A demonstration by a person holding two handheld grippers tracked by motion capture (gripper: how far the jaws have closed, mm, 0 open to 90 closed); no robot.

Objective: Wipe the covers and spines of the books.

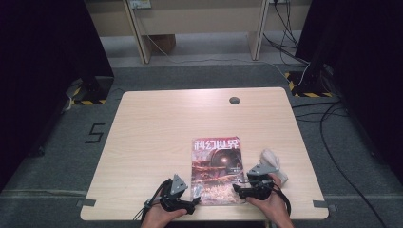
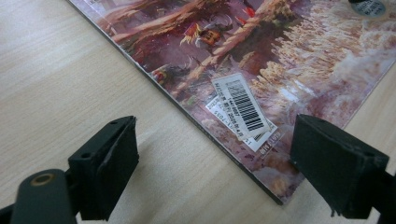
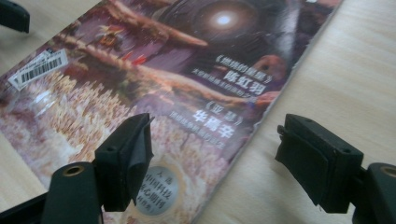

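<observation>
A closed magazine (image 1: 217, 171) with a reddish-brown illustrated cover lies flat near the front edge of the wooden table (image 1: 157, 123). My left gripper (image 1: 196, 198) is open at its front left corner, and in the left gripper view the jaws straddle the magazine's spine edge (image 2: 219, 144) near a barcode sticker (image 2: 243, 105). My right gripper (image 1: 236, 188) is open at the front right corner; in the right gripper view one jaw hangs over the cover (image 3: 187, 93) and the other over bare table. Nothing is held.
A crumpled white cloth (image 1: 273, 164) lies on the table just right of the magazine, behind my right hand. A round cable hole (image 1: 234, 100) sits near the table's far edge. Cables and desk legs lie on the floor beyond.
</observation>
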